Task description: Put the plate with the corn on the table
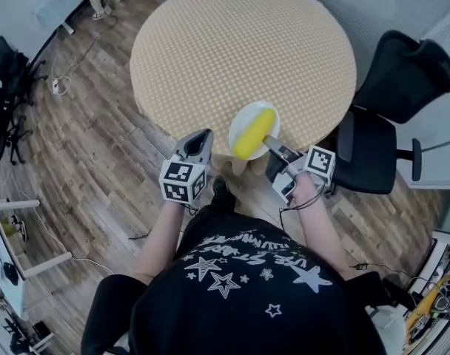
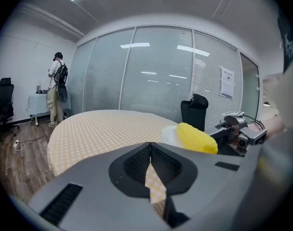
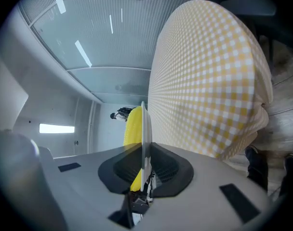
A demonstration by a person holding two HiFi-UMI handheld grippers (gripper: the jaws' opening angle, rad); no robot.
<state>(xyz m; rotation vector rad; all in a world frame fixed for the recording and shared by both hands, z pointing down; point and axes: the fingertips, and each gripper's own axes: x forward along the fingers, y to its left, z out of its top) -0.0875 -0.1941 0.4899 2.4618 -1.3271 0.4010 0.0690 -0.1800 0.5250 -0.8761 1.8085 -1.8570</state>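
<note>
We look steeply down on a person standing at a round table covered in a yellow checked cloth, with 1 gripper in each hand.

The right gripper is clamped on the near-right rim of a white plate. In the right gripper view the plate shows edge-on between the closed jaws, with the cloth facing its underside.

A single yellow corn cob lies on the plate. Its long axis runs from near-left to far-right, roughly crosswise to the gripper's reach.

The plate sits over the table's near edge. We cannot tell whether it rests on the cloth or hangs just above it.

The left gripper is just left of the plate and apart from it. Its jaws are together and hold nothing.

We judge that the table lies ahead of and beneath the plate, so the right hand alone can set it down further in.
</note>
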